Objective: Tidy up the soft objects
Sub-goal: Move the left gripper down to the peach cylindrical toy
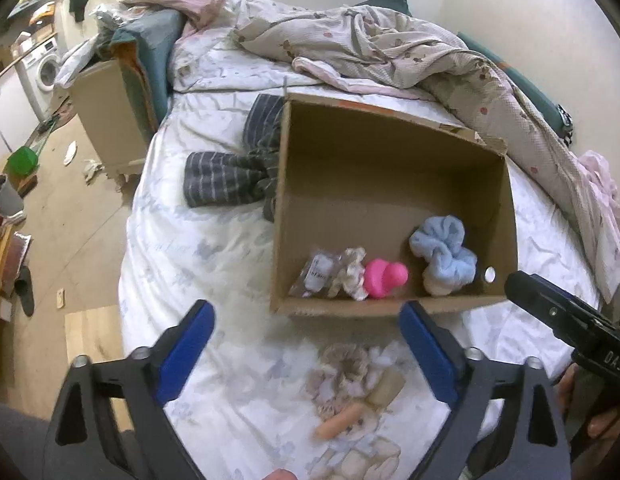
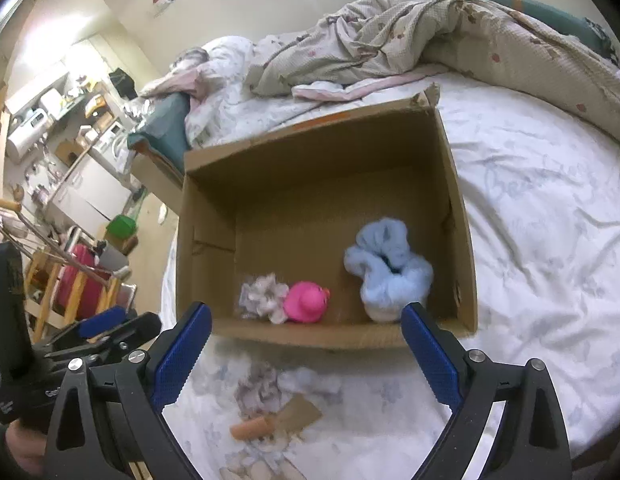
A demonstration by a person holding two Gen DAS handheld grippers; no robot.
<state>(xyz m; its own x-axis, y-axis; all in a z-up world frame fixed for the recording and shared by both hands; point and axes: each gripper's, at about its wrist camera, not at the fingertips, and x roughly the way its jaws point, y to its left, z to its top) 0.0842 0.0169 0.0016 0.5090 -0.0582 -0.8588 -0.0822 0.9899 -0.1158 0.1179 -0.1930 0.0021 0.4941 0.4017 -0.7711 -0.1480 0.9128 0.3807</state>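
Note:
An open cardboard box [image 1: 394,148] [image 2: 322,136] lies on the bed. Inside it are a light blue fluffy scrunchie [image 1: 444,258] [image 2: 388,268], a pink rubber duck [image 1: 385,278] [image 2: 306,302], a pale floral scrunchie [image 1: 350,272] [image 2: 262,296] and a clear plastic packet [image 1: 316,276]. On the sheet before the box lie another floral scrunchie [image 1: 346,364] [image 2: 262,388] and a brush with a tan handle [image 1: 362,404] [image 2: 276,420]. My left gripper [image 1: 306,344] and right gripper [image 2: 306,344] both hang open and empty above the sheet, just short of the box.
A rumpled quilt [image 1: 390,48] [image 2: 430,36] is heaped behind the box. A striped dark garment [image 1: 234,176] lies left of the box. The floor [image 1: 78,248] and a wooden nightstand [image 1: 110,120] are to the left; cluttered shelves [image 2: 50,120] stand beyond.

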